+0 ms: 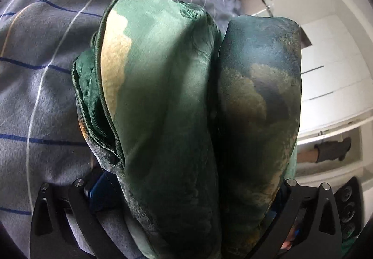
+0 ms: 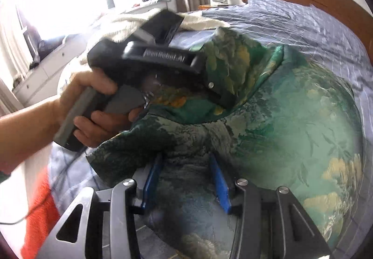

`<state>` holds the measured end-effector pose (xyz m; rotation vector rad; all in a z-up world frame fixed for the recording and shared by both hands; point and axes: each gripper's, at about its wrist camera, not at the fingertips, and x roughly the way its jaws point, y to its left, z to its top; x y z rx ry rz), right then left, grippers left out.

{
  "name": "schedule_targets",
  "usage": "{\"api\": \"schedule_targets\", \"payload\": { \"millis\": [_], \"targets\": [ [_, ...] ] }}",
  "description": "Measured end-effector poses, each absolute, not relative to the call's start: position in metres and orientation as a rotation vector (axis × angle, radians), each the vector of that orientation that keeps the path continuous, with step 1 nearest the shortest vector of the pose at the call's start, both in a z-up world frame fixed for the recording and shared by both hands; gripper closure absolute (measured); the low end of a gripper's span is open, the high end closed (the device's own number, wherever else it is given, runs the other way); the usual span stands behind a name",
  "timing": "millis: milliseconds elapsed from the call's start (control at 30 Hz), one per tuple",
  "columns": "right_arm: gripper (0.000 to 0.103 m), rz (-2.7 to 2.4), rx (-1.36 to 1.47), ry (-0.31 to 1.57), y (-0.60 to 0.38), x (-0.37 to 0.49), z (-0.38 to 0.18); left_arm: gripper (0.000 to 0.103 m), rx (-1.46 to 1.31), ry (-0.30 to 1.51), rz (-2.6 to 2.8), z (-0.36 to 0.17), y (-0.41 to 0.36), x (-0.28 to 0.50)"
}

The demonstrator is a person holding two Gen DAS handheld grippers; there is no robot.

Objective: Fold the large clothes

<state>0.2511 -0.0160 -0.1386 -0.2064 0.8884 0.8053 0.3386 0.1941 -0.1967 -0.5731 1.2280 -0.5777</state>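
A green patterned garment [image 2: 291, 123], only partly folded on the bed [image 2: 314, 32], is gripped by both the left tool [image 1: 186, 189] and right tool [image 2: 186, 179] at frame centre.

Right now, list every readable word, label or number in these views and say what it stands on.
"…Robot.AI" (opening letters too blurred to read): embossed on the black body of the left gripper, seen from the right wrist view.
Nothing readable on the green garment or the bed cover.
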Motion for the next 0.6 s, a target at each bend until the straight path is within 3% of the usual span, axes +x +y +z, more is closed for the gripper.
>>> {"api": "schedule_targets", "payload": {
  "millis": [33,100,167,233,367,600],
  "targets": [
    [0.059,0.812,-0.18,0.891,-0.023,0.252,-0.133,0.0,-0.564,1.228,-0.579,-0.196,0.192,0.34],
    [0.05,0.813,-0.08,0.883,-0.052,0.248,-0.116,0.002,-0.543,1.221,-0.586,-0.193,0.189,0.339],
    [0.025,0.776,0.041,0.849,-0.093,0.25,-0.103,0.003,-0.538,1.207,-0.584,-0.193,0.187,0.337],
    [0.023,0.669,0.163,0.829,-0.151,0.26,-0.102,0.003,-0.531,1.196,-0.582,-0.193,0.186,0.335],
    [0.021,0.532,0.322,0.99,-0.226,0.301,-0.144,0.003,-0.532,1.182,-0.577,-0.191,0.184,0.328],
    [0.019,0.73,0.643,1.1,-0.224,0.349,-0.205,0.0,-0.549,1.188,-0.56,-0.195,0.192,0.311]
  ]
}}
